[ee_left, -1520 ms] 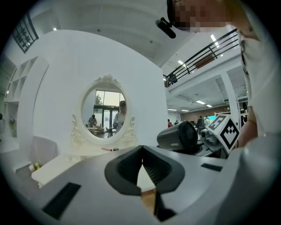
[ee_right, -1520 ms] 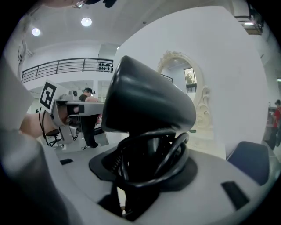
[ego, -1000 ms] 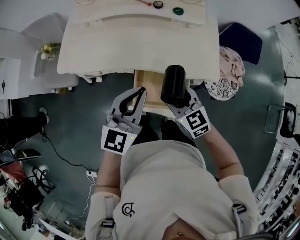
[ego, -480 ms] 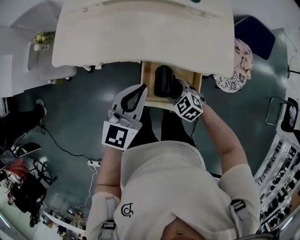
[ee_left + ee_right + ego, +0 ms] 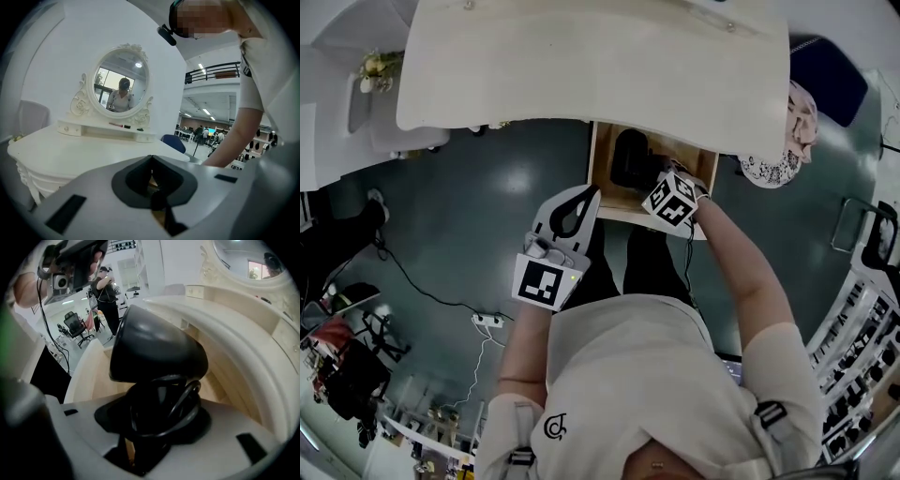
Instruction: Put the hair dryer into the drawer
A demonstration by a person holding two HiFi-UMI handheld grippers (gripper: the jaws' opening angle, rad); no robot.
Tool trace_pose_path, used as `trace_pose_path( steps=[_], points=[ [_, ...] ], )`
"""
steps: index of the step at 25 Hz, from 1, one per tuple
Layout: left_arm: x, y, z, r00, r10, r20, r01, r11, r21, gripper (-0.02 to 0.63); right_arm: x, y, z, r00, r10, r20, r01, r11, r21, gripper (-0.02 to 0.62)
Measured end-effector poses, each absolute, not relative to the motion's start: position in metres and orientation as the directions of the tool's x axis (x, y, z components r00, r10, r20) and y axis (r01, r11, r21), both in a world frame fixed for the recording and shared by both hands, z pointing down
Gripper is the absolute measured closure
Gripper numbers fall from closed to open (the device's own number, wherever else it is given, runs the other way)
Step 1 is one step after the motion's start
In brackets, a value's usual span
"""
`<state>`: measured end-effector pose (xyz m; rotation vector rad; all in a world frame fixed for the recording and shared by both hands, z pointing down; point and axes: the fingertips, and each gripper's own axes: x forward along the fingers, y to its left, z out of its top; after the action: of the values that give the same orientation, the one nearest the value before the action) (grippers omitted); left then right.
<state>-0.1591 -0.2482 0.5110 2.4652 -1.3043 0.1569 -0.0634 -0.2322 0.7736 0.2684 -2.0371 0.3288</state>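
A black hair dryer [image 5: 630, 157] hangs nose-down inside the open wooden drawer [image 5: 605, 202] under the white dressing table [image 5: 581, 66]. My right gripper [image 5: 652, 180] is shut on its handle and coiled cord. In the right gripper view the hair dryer [image 5: 154, 352] fills the middle, with the right gripper [image 5: 157, 416] clamped round handle and cord, above the drawer's wooden floor [image 5: 101, 378]. My left gripper [image 5: 592, 190] hovers at the drawer's front left corner, shut with nothing in it. In the left gripper view the left gripper [image 5: 151, 161] shows its tips meeting.
A mirror [image 5: 122, 89] stands on the table's back shelf with small items [image 5: 123, 125] below it. To the right of the drawer sits a patterned cushion [image 5: 778, 159] and a dark blue chair [image 5: 830, 80]. A power strip [image 5: 487, 321] with a cable lies on the floor at left.
My right gripper has carried the hair dryer down from the table's front edge into the drawer and tipped it steeper. My left gripper has sunk a little beside the drawer.
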Motion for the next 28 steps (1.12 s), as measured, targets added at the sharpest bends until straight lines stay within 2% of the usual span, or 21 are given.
trace_pose_path(
  steps=[13, 18, 20, 24, 28],
  points=[
    [-0.168, -0.246, 0.522, 0.551, -0.785, 0.283, -0.832, -0.491, 0.257, 0.592, -0.056, -0.222, 0.812, -0.371, 0.022, 0.928, -0.341, 0.926, -0.158, 0.339],
    [-0.173, -0.251, 0.525, 0.548, -0.787, 0.283, -0.835, -0.493, 0.245, 0.592, -0.07, -0.222, 0.811, -0.351, 0.067, 0.934, -0.378, 0.902, -0.207, 0.29],
    [-0.174, -0.252, 0.522, 0.544, -0.791, 0.279, -0.837, -0.492, 0.24, 0.592, -0.072, -0.222, 0.809, -0.324, 0.079, 0.943, -0.406, 0.889, -0.214, 0.242],
    [-0.175, -0.253, 0.511, 0.538, -0.799, 0.269, -0.842, -0.495, 0.215, 0.592, -0.067, -0.225, 0.795, -0.301, 0.053, 0.952, -0.407, 0.896, -0.179, 0.247],
    [-0.182, -0.252, 0.499, 0.52, -0.816, 0.253, -0.854, -0.483, 0.195, 0.592, -0.068, -0.229, 0.756, -0.369, -0.006, 0.93, -0.429, 0.888, -0.165, 0.252]
  ],
)
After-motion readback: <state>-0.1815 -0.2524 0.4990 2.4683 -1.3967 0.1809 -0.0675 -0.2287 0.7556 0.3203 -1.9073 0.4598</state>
